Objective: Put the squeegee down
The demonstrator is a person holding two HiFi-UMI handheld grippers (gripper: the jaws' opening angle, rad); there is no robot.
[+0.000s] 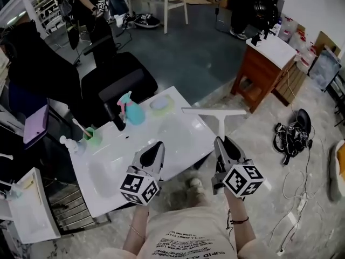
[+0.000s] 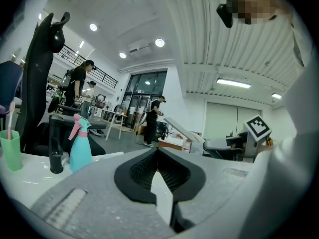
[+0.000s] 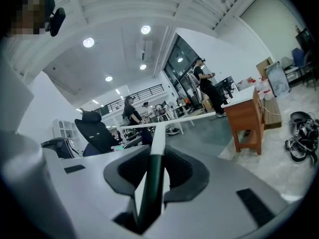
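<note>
My right gripper (image 1: 225, 142) is shut on the dark handle of a white squeegee (image 1: 220, 124). The squeegee's long blade points away from me and hangs level over the right corner of the white sink counter (image 1: 178, 139). In the right gripper view the handle (image 3: 151, 183) runs up between the pads of the right gripper (image 3: 158, 151) to the blade. My left gripper (image 1: 156, 148) hovers over the counter's front part, to the left of the right one. The jaws of the left gripper (image 2: 158, 151) meet at the tip with nothing between them. The squeegee (image 2: 182, 128) shows at its right.
On the counter's far side stand a teal spray bottle (image 1: 133, 111), a black faucet (image 1: 114, 116), a green cup (image 1: 92, 136) and a soap dispenser (image 1: 73, 144). The basin (image 1: 105, 174) lies left of my left gripper. A wooden desk (image 1: 264, 63) and floor cables (image 1: 294, 134) are at the right.
</note>
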